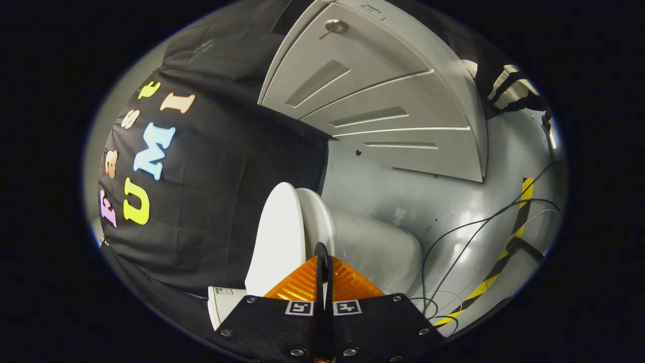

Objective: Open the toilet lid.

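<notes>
Jaws sit clenched together at bottom centre, their tips against the raised toilet lid beside the seat.

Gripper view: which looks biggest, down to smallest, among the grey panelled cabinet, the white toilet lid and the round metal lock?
1. Grey panelled cabinet.
2. White toilet lid, just beyond the shut gripper; its nearness inflates it.
3. Round metal lock.

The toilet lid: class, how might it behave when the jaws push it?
The toilet lid looks stiff and glossy, so the shut gripper may slip on it. Raised off the toilet, it probably swings on a hinge rather than bending.
</notes>
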### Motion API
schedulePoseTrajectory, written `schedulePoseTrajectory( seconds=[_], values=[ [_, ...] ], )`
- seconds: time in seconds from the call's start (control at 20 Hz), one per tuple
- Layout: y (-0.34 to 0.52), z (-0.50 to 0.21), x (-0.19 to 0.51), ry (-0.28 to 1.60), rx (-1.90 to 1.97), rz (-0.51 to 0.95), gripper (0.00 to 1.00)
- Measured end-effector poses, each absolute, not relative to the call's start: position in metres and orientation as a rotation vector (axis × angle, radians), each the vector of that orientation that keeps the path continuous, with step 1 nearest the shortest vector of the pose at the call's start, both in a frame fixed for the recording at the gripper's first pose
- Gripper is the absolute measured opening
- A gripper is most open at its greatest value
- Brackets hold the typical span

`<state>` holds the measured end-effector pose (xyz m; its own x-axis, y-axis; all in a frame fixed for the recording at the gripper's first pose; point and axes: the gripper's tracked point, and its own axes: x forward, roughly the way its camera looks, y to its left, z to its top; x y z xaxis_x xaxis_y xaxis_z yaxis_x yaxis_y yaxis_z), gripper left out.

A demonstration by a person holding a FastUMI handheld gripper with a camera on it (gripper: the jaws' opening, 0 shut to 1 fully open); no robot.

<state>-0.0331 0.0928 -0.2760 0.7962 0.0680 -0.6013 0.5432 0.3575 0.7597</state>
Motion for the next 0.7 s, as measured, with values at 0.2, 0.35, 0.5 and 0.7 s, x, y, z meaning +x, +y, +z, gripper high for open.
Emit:
schedulePoseTrajectory(
  seconds=[0.2, 0.35, 0.5, 0.7],
  values=[
    [0.097, -0.261, -0.031, 0.594, 1.162, -0.325, 0.0],
    [0.098, -0.247, -0.03, 0.582, 1.139, -0.312, 0.0],
    [0.101, -0.23, -0.028, 0.559, 1.119, -0.293, 0.0],
    [0.105, -0.208, -0.025, 0.541, 1.098, -0.283, 0.0]
  ],
)
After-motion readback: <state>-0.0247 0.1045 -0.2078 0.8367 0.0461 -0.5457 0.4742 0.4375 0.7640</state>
